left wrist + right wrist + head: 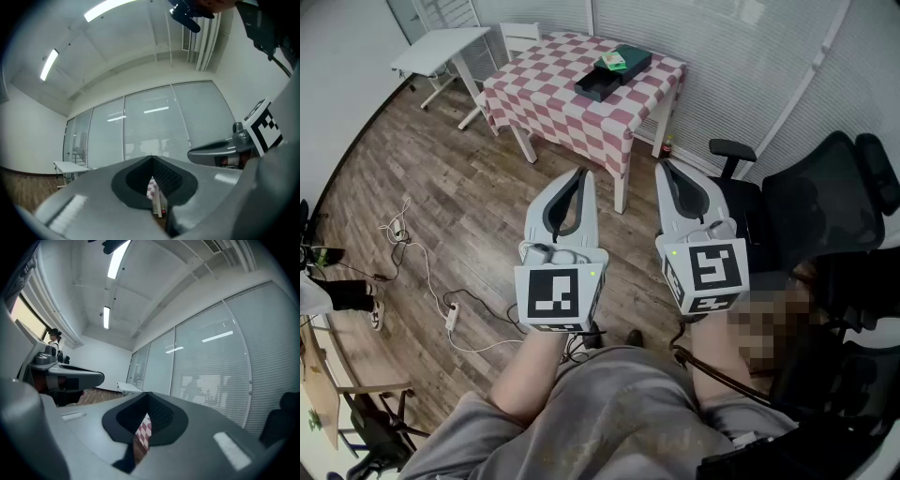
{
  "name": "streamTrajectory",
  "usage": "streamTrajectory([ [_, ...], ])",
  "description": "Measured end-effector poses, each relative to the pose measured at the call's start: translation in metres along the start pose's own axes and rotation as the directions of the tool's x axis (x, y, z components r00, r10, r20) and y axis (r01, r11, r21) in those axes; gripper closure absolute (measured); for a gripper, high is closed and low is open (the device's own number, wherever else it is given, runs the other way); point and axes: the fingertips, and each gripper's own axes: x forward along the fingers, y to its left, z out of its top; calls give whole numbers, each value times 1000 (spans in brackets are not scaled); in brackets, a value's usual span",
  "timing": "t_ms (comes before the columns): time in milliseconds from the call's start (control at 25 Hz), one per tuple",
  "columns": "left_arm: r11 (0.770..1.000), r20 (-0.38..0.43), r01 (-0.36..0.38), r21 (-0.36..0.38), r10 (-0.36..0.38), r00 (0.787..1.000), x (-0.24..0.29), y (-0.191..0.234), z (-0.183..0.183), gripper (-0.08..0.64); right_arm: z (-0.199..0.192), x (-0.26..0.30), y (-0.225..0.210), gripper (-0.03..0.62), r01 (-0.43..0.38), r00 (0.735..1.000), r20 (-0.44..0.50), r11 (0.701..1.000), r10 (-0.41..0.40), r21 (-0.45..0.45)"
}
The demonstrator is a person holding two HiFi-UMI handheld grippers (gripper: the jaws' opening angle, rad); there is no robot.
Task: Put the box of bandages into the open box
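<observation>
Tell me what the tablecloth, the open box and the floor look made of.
Tablecloth: likely woven fabric, matt; red-and-white checks that hang down over the edges. Open box: probably card or plastic, dark and matt; too small to tell which. Floor: wood or wood-look laminate with a slight sheen, showing plank seams and grain.

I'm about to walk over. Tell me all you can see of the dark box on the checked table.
The dark box is low and rectangular and lies flat toward the far right corner of the red-and-white checked table. Its near part looks black and open on top. A dark green part, perhaps its lid, sits at the far end, and a small green packet rests there. Nothing else touches it. It is too small to tell the material.
</observation>
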Motion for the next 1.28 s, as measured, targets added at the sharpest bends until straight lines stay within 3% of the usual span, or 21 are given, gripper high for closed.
streamTrajectory([
  [600,1000,-19,-21,11,21,1000,37,-27,-13,560,-32,18,-37,565,-62,998,-31,997,64,42],
  [800,999,-32,-40,-2,40,999,68,1,-30,560,-39,58,-50,565,-31,999,-26,998,32,49],
  [1000,1000,-22,-11,10,12,1000,120,42,-45,560,-51,122,-64,565,26,999,-38,997,-23,70],
  [1280,999,14,36,21,-36,999,199,111,-54,560,-36,225,-71,565,70,997,-23,995,-69,64],
])
